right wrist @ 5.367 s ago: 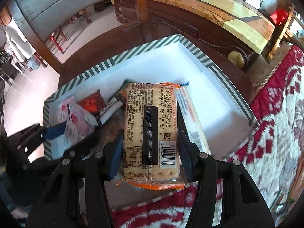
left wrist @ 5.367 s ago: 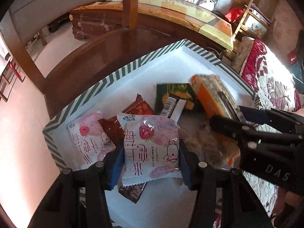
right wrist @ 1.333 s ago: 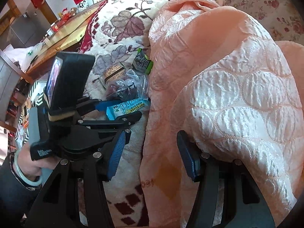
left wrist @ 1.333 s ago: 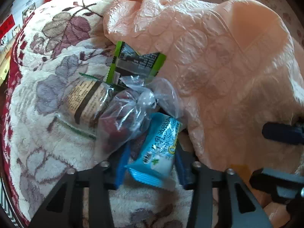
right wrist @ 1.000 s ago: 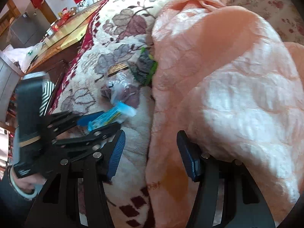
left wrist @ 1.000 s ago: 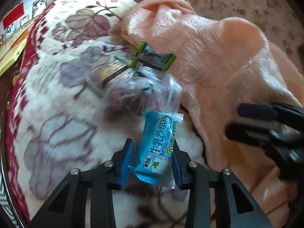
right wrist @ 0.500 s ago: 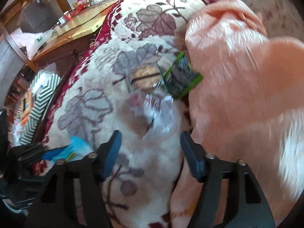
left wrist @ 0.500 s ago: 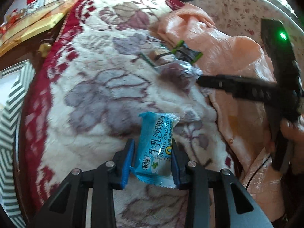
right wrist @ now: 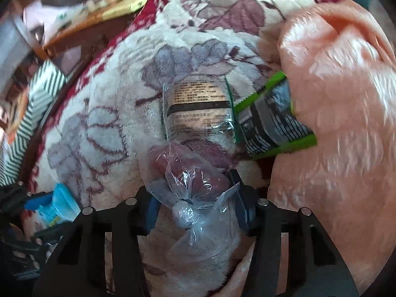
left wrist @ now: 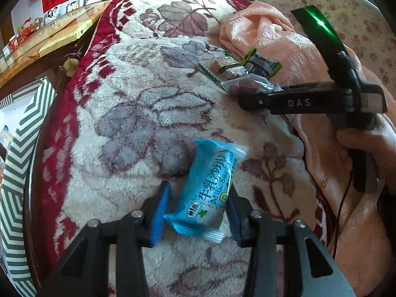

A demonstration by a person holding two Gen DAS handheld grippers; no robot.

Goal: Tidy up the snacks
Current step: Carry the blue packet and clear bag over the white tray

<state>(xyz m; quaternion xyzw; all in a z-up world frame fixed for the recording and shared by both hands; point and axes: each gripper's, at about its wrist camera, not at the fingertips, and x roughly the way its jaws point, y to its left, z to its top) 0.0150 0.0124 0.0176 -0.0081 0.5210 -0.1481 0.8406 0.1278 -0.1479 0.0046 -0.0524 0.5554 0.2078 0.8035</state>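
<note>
Left gripper [left wrist: 198, 206]: clamped on the blue snack [left wrist: 206, 189], pads pressing both sides of the wrapper, held up over the floral blanket [left wrist: 138, 104].
Right gripper [right wrist: 195, 198]: jaws spread either side of the clear bag [right wrist: 190, 180]; pads sit at its flanks, and whether they press it, can't tell.
Blue snack: tilted between the left pads, its far end leaning right; in the right wrist view it shows at the lower left [right wrist: 58, 209].
Clear bag: knotted, dark red contents inside, lying on the blanket with the knot toward the right gripper; the view is blurred here.
Brown packet [right wrist: 198, 107]: just beyond the bag, label side up with a dark band across it, green-edged.
Green packet [right wrist: 271, 121]: right of the brown packet, touching it, lying against the peach quilt [right wrist: 341, 99].
In the way: the peach quilt bulks up close on the right of the bag and the packets.
Striped box [left wrist: 17, 178]: far left, off the blanket's red edge.
Wooden table [left wrist: 49, 39]: far left, past the blanket.
</note>
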